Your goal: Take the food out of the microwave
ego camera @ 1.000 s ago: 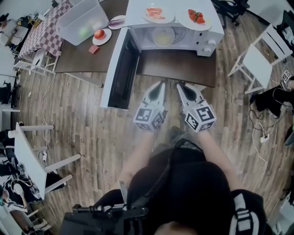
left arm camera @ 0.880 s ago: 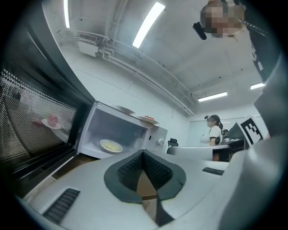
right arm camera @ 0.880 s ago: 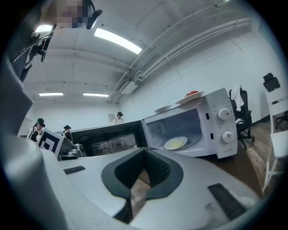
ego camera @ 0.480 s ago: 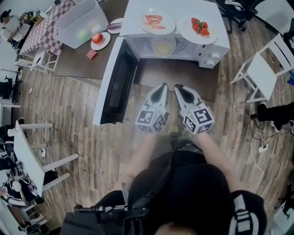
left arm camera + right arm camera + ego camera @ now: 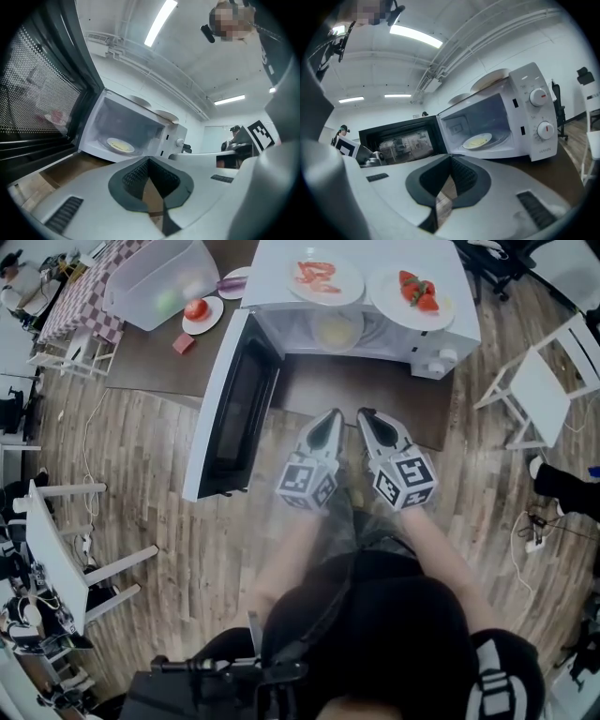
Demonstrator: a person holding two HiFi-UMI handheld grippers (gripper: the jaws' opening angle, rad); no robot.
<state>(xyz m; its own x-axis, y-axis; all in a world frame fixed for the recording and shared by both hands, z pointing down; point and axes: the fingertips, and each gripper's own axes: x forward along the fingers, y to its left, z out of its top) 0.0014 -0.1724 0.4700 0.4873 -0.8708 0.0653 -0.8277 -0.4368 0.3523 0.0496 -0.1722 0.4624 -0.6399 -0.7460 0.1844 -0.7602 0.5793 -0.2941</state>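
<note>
The microwave door (image 5: 230, 409) stands wide open, so the plate of yellow food (image 5: 337, 330) inside lies reachable — both the left gripper (image 5: 329, 417) and right gripper (image 5: 367, 416) hover before it, pressed together, empty.

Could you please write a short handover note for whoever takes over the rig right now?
Grippers: the left hand-held gripper and the right hand-held gripper are both shut and empty, side by side in front of the microwave.
Things: the door is swung open to the left. The plate of pale yellow food sits inside. The two plates of red food sit on top.
Done: door open.
Left: open a gripper, reach in, take out the plate.
</note>
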